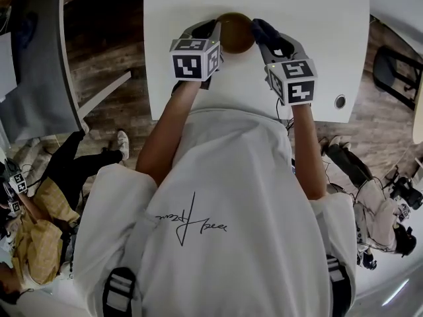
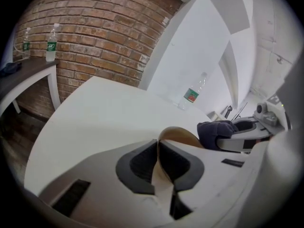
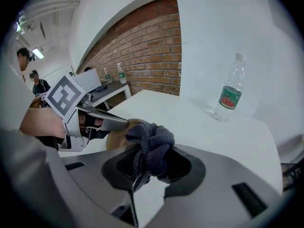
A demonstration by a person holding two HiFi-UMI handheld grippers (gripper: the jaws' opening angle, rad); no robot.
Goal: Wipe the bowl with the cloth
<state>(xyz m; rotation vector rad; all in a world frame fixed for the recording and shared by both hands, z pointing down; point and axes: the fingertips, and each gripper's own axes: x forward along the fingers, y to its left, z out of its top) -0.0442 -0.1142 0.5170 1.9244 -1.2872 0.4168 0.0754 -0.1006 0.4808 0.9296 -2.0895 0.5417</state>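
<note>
A brown bowl (image 1: 236, 32) stands near the white table's (image 1: 317, 38) front edge. My left gripper (image 1: 213, 34) is shut on its left rim; in the left gripper view the thin tan wall of the bowl (image 2: 179, 134) runs between the dark pads (image 2: 142, 161). A dark blue cloth (image 3: 150, 143) is bunched between the jaws of my right gripper (image 3: 151, 164), which is shut on it. In the head view the right gripper (image 1: 262, 32) holds the cloth (image 1: 260, 26) against the bowl's right side. The bowl (image 3: 118, 136) shows partly behind the cloth.
A clear water bottle (image 3: 230, 90) with a green label stands further back on the table, also seen as the bottle (image 2: 193, 92) in the left gripper view. A side table (image 2: 28, 72) with two bottles stands by the brick wall. People sit on the floor at left (image 1: 39, 203).
</note>
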